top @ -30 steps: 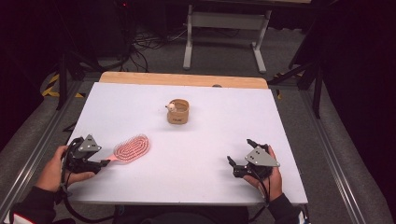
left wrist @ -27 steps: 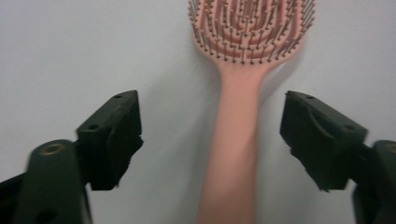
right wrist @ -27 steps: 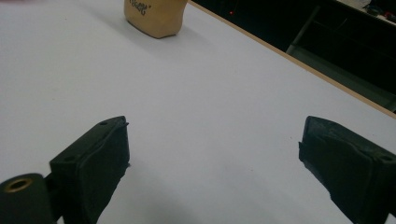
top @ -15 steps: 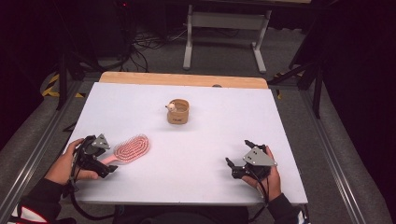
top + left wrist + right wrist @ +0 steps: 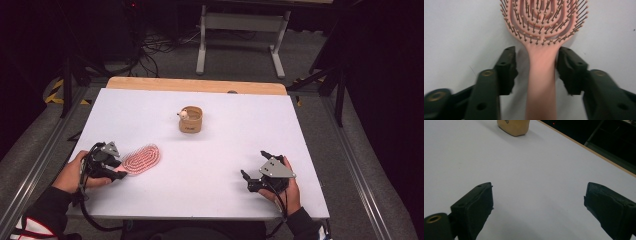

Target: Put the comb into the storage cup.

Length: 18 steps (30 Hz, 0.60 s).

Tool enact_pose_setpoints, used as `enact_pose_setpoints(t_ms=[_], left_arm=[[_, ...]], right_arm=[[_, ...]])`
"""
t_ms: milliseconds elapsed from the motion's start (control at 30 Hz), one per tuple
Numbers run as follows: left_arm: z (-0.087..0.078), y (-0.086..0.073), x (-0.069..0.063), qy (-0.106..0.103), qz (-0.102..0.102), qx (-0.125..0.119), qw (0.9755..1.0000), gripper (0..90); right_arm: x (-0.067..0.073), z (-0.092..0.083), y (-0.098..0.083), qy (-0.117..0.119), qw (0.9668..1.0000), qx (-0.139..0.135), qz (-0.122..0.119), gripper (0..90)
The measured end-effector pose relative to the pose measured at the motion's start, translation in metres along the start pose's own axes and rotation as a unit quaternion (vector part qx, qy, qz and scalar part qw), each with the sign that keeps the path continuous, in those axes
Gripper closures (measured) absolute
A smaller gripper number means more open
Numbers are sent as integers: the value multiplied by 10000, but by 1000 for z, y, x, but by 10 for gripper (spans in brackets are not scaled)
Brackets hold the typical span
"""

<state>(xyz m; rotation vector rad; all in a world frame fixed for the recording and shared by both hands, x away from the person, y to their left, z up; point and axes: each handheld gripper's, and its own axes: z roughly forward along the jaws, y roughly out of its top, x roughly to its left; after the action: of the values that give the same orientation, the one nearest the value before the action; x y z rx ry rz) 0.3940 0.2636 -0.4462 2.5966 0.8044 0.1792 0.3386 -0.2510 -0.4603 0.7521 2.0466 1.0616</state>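
Observation:
A pink hairbrush lies bristles up on the white table, near the front left. My left gripper sits at its handle end. In the left gripper view the handle runs between the jaws of that gripper, which have just been closing. The right pad touches the handle's edge, while a gap stays at the left pad. My right gripper rests open at the front right, and nothing lies between its jaws in its own view.
A small tan cup with a pale rounded thing at its rim stands mid-table, also visible in the right gripper view. A wooden strip edges the far side. Beyond it are a dark floor, cables and a metal stand.
The left hand has shifted a little toward the brush and turned, and its jaws now straddle the handle. The brush, the cup and the right hand have not moved.

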Motion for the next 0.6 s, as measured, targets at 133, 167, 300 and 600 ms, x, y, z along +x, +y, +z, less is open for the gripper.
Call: enact_pose_setpoints(t_ms=[133, 167, 300, 600], left_arm=[[0, 0, -3, 11, 165, -38, 9999, 651], [0, -1, -4, 16, 168, -73, 9998, 663], [0, -3, -6, 104, 224, -156, 9996, 694], [1, -11, -18, 515, 133, -472, 9975, 697]], right_arm=[[0, 0, 0, 14, 10000, 7, -9, 89], [0, 0, 0, 13, 10000, 9, -14, 89], [1, 0, 0, 24, 10000, 11, -17, 89], [2, 0, 0, 1, 10000, 15, -41, 89]])
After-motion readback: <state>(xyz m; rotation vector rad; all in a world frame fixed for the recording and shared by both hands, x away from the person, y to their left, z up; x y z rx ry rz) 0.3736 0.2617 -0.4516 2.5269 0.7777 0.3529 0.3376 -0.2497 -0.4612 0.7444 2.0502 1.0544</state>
